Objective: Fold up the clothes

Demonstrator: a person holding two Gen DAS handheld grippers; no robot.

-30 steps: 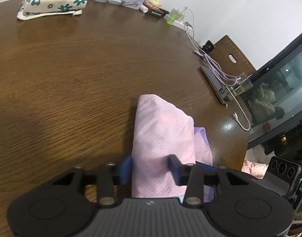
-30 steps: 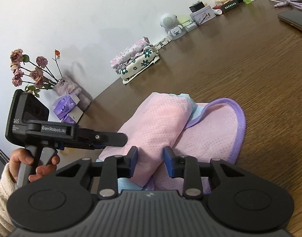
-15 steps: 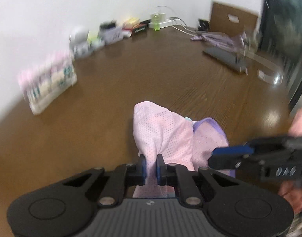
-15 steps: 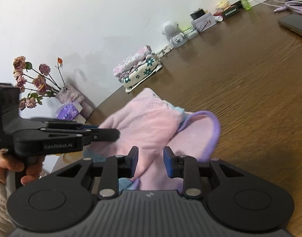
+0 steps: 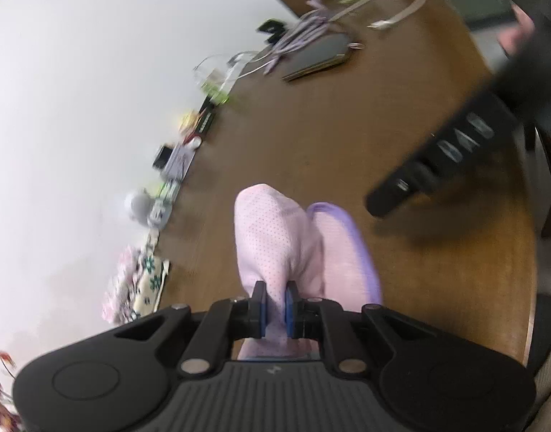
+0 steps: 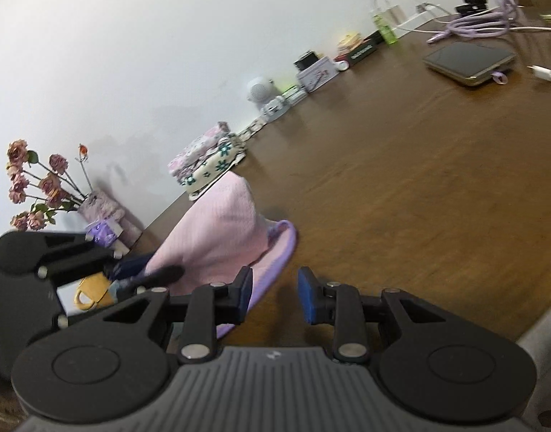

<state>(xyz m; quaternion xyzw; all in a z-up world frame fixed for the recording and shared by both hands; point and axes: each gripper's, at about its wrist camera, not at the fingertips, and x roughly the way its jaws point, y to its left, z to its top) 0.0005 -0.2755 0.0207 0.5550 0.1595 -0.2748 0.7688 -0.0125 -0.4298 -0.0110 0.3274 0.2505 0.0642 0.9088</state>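
Observation:
A folded pink dotted garment (image 5: 275, 237) with a purple trim (image 5: 361, 248) hangs lifted above the brown table (image 5: 347, 144). My left gripper (image 5: 274, 306) is shut on its near edge. In the right wrist view the same pink garment (image 6: 221, 230) rises as a peak, held at the left by the other gripper's black body (image 6: 41, 262). My right gripper (image 6: 275, 295) stands open just right of the cloth, with only bare table between its blue pads (image 6: 306, 298).
A stack of folded floral clothes (image 6: 207, 165) lies by the wall. Small boxes, a white speaker (image 6: 261, 90), a phone (image 6: 469, 59) and purple cables (image 6: 480, 25) sit at the far side. Dried flowers (image 6: 34, 187) and a yellow mug (image 6: 91, 291) are at the left. The table edge (image 6: 541, 320) runs at right.
My left gripper has shut on the pink garment and lifted it, tilting sharply. My right gripper has opened wider and come off the cloth to its right.

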